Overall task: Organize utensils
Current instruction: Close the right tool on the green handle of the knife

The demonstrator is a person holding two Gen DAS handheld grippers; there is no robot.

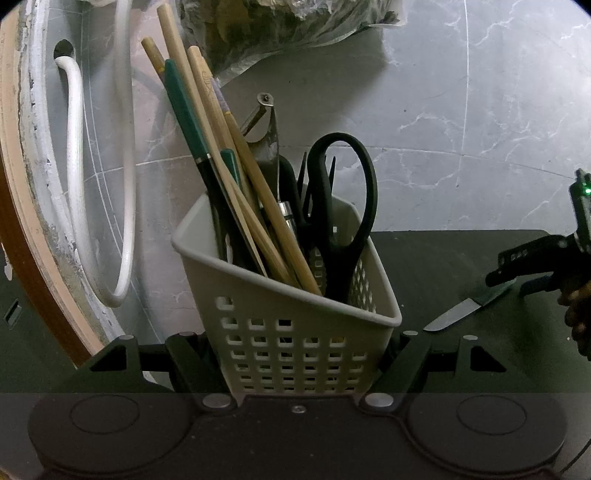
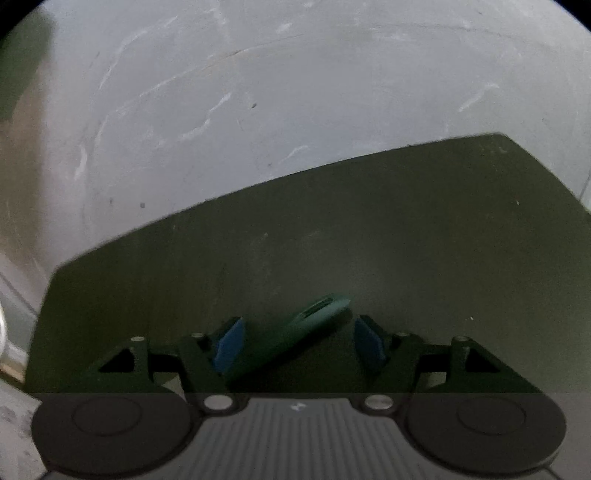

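A white perforated utensil basket [image 1: 295, 332] stands tilted between the fingers of my left gripper [image 1: 299, 343], which is shut on its sides. It holds wooden chopsticks [image 1: 221, 155], green-handled utensils [image 1: 184, 107], black scissors [image 1: 343, 206] and a metal peeler [image 1: 267, 129]. To the right, a green-handled knife [image 1: 465, 306] lies on the dark mat [image 1: 461, 258], blade pointing toward the basket. My right gripper [image 1: 513, 273] sits over its handle. In the right wrist view the green handle [image 2: 295, 332] lies slantwise between the blue pads [image 2: 229, 343] of the right gripper [image 2: 299, 334], with gaps on both sides.
Grey marble surface [image 1: 443, 110] surrounds the mat [image 2: 369, 221]. A white hose [image 1: 75, 147] loops at the left beside a worn wooden frame [image 1: 22, 221]. A crumpled plastic bag [image 1: 288, 26] lies behind the basket. A person's hand [image 1: 576, 314] shows at the right edge.
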